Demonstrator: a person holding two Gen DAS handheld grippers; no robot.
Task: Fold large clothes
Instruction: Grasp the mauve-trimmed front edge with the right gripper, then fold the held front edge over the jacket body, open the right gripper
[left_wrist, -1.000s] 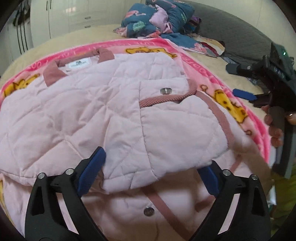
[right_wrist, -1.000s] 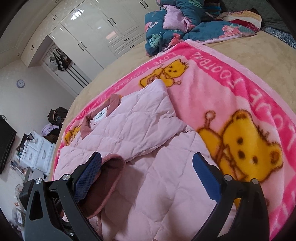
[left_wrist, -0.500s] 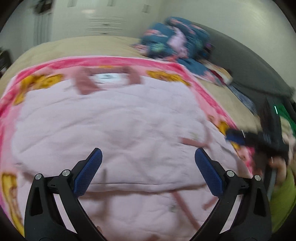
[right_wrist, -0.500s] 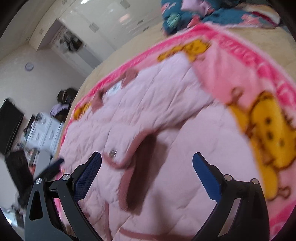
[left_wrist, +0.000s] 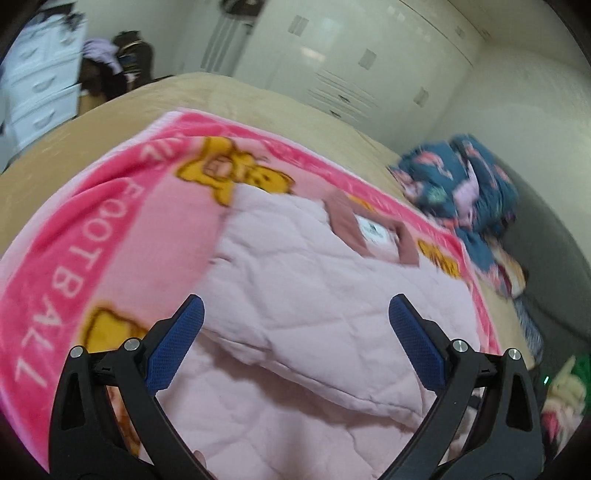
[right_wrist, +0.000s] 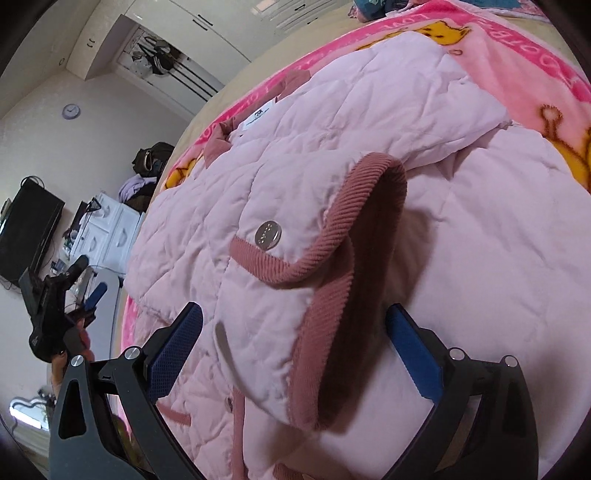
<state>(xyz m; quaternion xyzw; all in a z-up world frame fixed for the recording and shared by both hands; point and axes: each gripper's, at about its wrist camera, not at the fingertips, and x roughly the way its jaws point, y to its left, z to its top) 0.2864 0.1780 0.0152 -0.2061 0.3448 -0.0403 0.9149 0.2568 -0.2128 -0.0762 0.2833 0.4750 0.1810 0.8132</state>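
The pale pink quilted jacket with dusty-rose corduroy trim (left_wrist: 332, 295) lies spread on the bright pink fleece blanket printed with yellow bears (left_wrist: 92, 236), which covers the middle of the beige bed (left_wrist: 229, 96). Its collar and white neck label point toward the bed's far edge, where the white wardrobe (left_wrist: 351, 55) stands.

The left gripper (left_wrist: 295, 325) has its blue-padded jaws spread wide and holds nothing. A second ago it was low over the jacket's front, with the folded panel and its snap button between the pads; now it has swung to the jacket's left side, so the blanket's left border with its white lettering fills that side of the view. The picture is blurred by motion. The dark blue patterned bedding heap (left_wrist: 465, 184) now sits near the right edge of the bed instead of at the far middle.

The right gripper (right_wrist: 293, 332) is likewise released and empty, its jaws wide apart. Earlier it looked across the jacket's right shoulder toward the blanket's bear; now it is close over the folded-in front panel, whose corduroy-edged corner with the silver snap button (right_wrist: 268, 235) stands raised between the pads, not touching either. The left gripper shows small at the bed's left edge in this view, held in a hand.
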